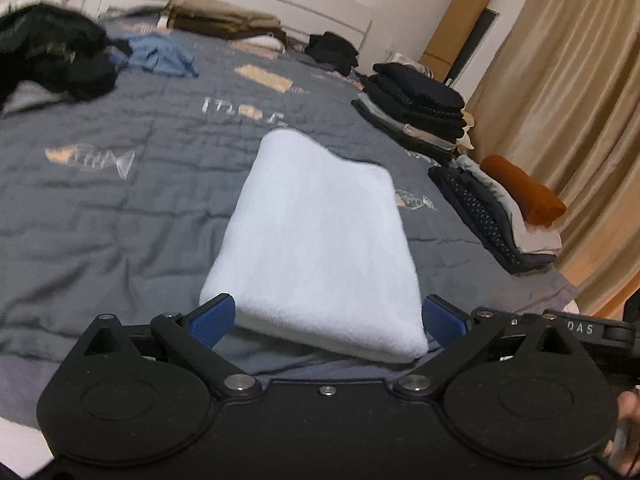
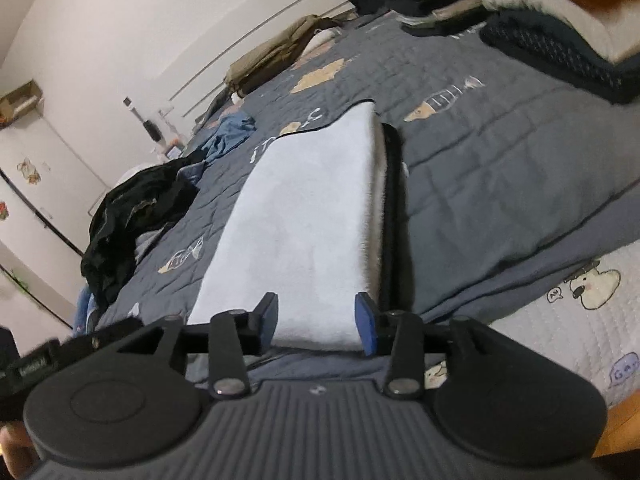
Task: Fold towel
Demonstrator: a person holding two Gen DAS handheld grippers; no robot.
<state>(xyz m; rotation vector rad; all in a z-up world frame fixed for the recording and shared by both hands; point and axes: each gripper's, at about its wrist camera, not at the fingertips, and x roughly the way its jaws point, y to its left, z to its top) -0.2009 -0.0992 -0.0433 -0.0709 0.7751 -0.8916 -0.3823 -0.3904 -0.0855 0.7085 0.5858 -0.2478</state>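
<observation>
Left wrist view: the white towel [image 1: 320, 236] lies folded into a thick rectangle on the grey bed [image 1: 100, 208], stretching straight ahead of the left hand-held gripper [image 1: 326, 320]. Its blue fingers [image 1: 212, 318] stand wide apart, flanking the towel's near edge and gripping nothing. Stacks of folded clothes [image 1: 420, 108] sit ahead to the right.

Right wrist view: the right hand-held gripper [image 2: 318, 318] is likewise spread, its fingers [image 2: 366, 322] either side of the near end of the towel [image 2: 304, 220], holding nothing. A dark strip runs along the towel's right flank.

Risk, as I judge it: closing on only the top layer and lifting would peel the fold open; a sideways nudge could skew the stacked edges
</observation>
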